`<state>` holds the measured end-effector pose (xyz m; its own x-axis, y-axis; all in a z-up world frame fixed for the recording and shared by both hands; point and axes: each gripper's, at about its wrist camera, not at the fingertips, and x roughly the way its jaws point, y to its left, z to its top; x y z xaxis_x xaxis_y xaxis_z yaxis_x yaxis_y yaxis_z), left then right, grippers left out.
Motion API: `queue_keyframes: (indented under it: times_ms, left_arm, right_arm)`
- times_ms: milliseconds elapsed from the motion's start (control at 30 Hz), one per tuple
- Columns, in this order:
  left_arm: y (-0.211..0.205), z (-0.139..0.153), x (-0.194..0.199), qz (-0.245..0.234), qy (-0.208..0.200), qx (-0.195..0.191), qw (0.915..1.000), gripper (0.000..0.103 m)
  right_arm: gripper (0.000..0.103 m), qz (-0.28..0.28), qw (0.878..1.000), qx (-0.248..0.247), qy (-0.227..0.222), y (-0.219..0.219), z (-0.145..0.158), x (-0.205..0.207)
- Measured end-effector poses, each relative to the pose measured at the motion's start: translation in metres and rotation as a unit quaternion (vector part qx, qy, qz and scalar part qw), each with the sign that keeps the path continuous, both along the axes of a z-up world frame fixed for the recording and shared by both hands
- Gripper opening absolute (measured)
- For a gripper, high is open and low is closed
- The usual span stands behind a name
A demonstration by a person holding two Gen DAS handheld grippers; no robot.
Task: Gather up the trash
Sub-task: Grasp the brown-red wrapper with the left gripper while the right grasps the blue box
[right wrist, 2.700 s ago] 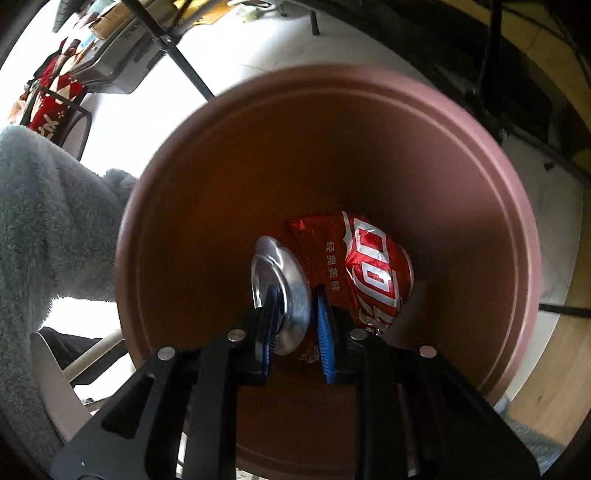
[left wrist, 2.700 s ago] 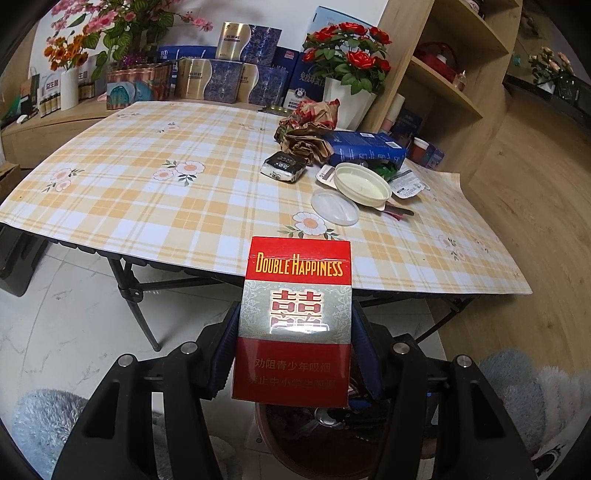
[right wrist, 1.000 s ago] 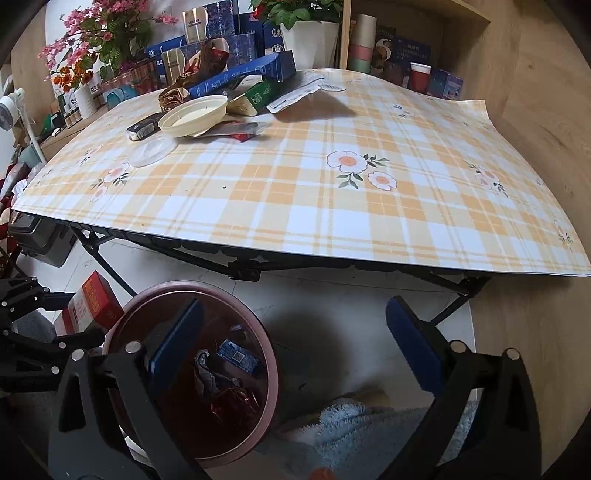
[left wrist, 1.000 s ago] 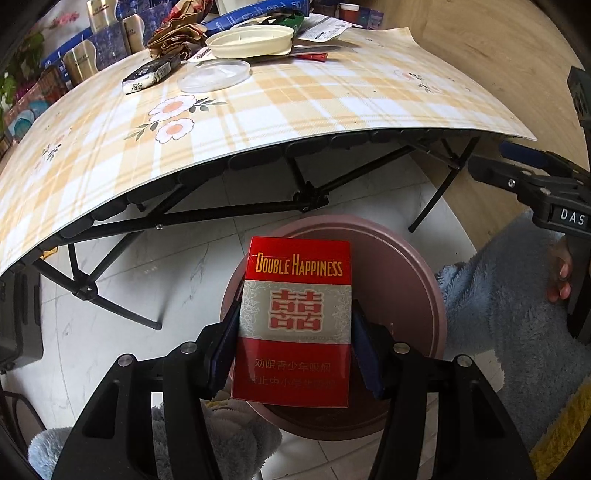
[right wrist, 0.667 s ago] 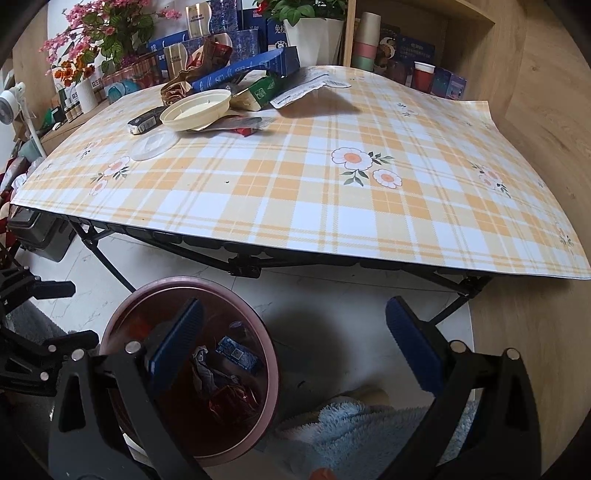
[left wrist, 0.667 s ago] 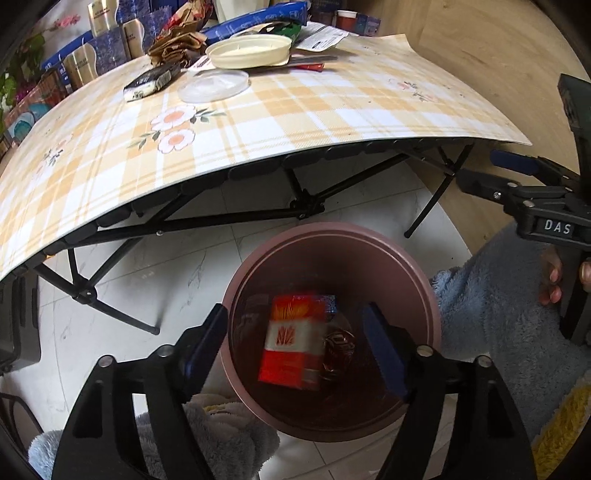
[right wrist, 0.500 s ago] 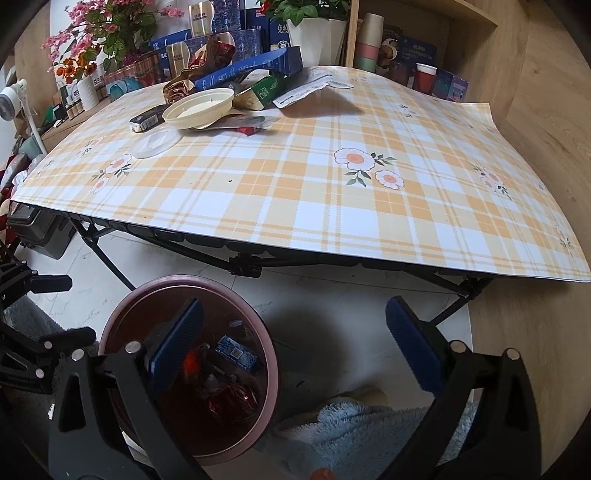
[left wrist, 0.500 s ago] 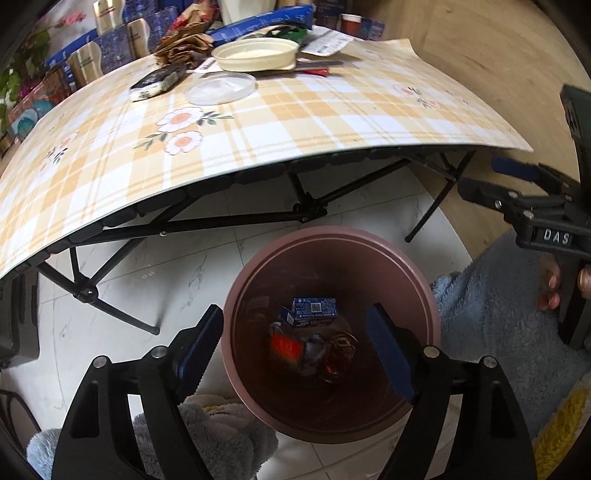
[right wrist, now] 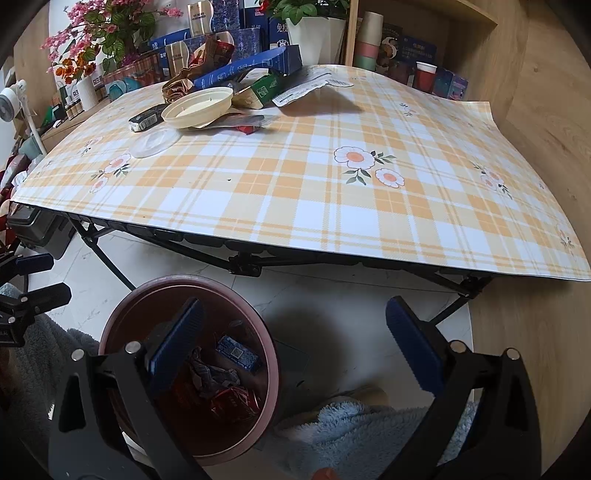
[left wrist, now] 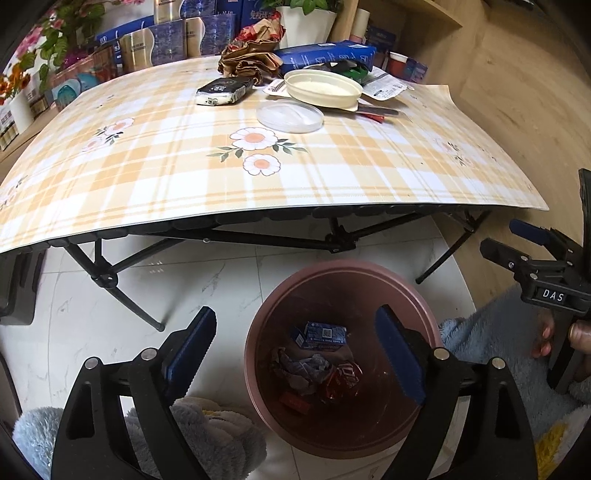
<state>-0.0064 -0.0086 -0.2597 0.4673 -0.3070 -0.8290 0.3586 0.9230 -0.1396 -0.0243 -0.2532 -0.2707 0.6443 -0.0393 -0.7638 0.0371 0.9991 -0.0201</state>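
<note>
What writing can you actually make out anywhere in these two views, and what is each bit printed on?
"DAS": white letters on the right tool's black body, seen from the left wrist view.
"免疫": on a blue box behind the table; the rest is cut off.
Blue carton in the trash bin: code square, text too small.
Black packet on the table: label blurred.
Long blue box: print unreadable.
</note>
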Motion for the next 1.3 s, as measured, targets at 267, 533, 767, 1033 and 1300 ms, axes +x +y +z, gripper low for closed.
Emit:
queue_keyframes:
  times_ms: [267,533,767,1033,1300]
  left_arm:
    - [0.002,0.011,-0.008,0.004,-0.027,-0.003,0.9996,0.086]
    - [0.014,0.035,-0.006,0.031,-0.071,-0.015,0.9969,0.086]
    - [0.025,0.060,0.036,0.037,-0.080,-0.032,0.9956,0.086]
    - [0.002,0.106,0.146,0.017,-0.107,-0.050,0.9929,0.097]
    - [-0.058,0.116,0.289,0.039,-0.093,-0.017,0.9948,0.097]
  right_arm:
    - [0.097,-0.006,1.000,0.010,-0.012,-0.003,0.005,-0.003]
    - [0.097,-0.022,0.996,0.078,-0.037,-0.027,0.020,-0.003]
    - [0.097,-0.046,0.993,0.080,-0.067,-0.043,0.036,0.013]
    - [0.097,-0.051,0.988,0.124,-0.078,-0.068,0.056,0.054]
    - [0.097,-0.054,0.987,0.121,-0.086,-0.082,0.072,0.089]
